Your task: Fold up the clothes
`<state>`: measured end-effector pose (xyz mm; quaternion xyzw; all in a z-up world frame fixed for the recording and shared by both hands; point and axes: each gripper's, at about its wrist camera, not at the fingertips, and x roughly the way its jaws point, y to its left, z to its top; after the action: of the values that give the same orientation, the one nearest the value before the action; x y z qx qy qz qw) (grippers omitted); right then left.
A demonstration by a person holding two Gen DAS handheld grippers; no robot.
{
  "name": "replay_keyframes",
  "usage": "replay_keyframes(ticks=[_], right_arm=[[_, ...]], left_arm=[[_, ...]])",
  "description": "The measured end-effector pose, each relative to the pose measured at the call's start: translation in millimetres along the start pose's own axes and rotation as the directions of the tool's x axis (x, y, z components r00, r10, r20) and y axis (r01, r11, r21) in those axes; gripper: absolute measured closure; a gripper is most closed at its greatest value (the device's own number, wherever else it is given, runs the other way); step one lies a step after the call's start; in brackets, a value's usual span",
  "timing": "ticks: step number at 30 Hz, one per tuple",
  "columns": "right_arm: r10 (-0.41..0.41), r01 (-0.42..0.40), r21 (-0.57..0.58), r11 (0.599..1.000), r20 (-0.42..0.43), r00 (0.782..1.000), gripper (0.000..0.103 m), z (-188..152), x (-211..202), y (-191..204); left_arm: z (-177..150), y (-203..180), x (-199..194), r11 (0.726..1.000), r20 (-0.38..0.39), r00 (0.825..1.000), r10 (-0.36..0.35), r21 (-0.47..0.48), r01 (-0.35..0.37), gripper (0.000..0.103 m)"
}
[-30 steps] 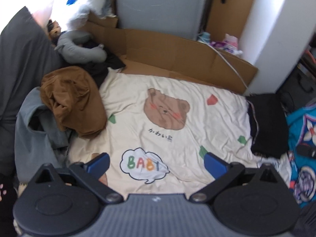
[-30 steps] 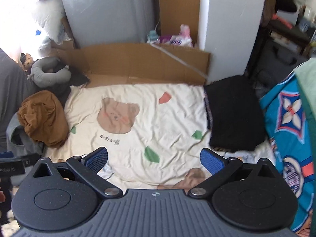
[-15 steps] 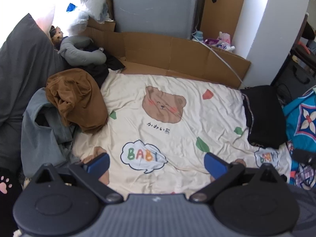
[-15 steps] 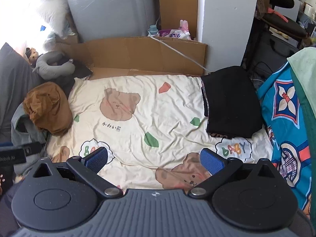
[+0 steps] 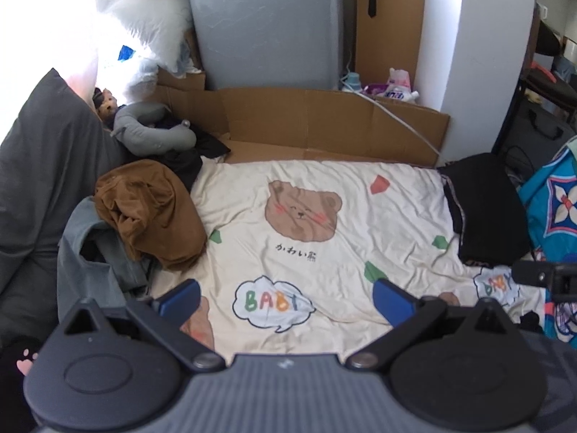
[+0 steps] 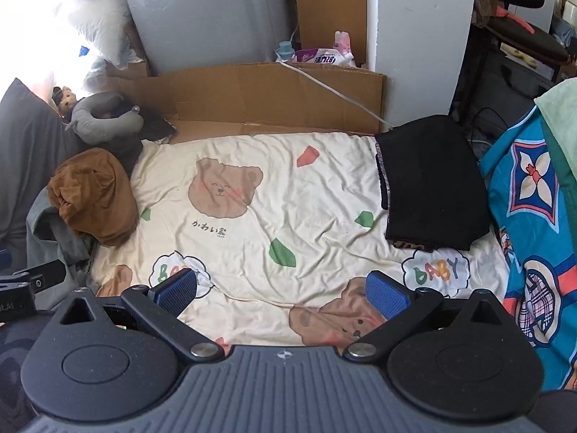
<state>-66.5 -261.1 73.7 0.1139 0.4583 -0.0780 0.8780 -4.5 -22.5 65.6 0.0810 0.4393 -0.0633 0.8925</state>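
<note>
A crumpled brown garment (image 5: 151,213) (image 6: 93,195) lies in a heap at the left edge of the cream bear-print blanket (image 5: 324,252) (image 6: 274,213), on top of a grey garment (image 5: 93,259) (image 6: 54,231). A folded black garment (image 5: 487,209) (image 6: 429,180) rests flat at the blanket's right edge. My left gripper (image 5: 286,297) hovers open above the blanket's near side, holding nothing. My right gripper (image 6: 281,290) is also open and empty, over the near edge. Each gripper's body shows at the edge of the other's view.
A cardboard sheet (image 5: 324,122) stands along the far edge of the blanket. A grey neck pillow (image 5: 151,133) and a dark grey cushion (image 5: 43,166) sit at the left. A blue patterned cloth (image 6: 533,223) lies on the right. A white pillar (image 6: 422,36) rises behind.
Both grippers have pulled back and up from the blanket, so more of the bed shows in both views. Both stay open and empty.
</note>
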Motion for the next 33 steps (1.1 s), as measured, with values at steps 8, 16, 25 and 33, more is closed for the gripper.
replay_keyframes(ticks=[8,16,25,33], right_arm=[[-0.015,0.015,-0.008,1.0,0.001,1.0,0.0,-4.1,-1.8,7.1],[-0.028,0.028,0.001,1.0,0.019,0.999,0.0,-4.3,-8.8,7.3],[-0.036,0.036,-0.002,0.999,0.019,0.999,0.0,-8.3,-7.6,15.2],[-0.038,0.038,0.003,0.999,0.014,0.999,0.0,-7.3,-4.9,20.2]], left_arm=[[-1.7,-6.9,6.7,0.999,-0.024,0.999,-0.043,-0.011,0.043,0.0],[0.2,-22.2,-0.2,1.0,-0.001,1.0,-0.004,0.029,0.004,0.0],[0.4,-17.0,-5.1,0.999,0.023,0.999,0.023,0.038,-0.024,0.0],[-0.1,-6.9,-2.5,1.0,0.011,1.0,0.02,0.006,-0.02,0.0]])
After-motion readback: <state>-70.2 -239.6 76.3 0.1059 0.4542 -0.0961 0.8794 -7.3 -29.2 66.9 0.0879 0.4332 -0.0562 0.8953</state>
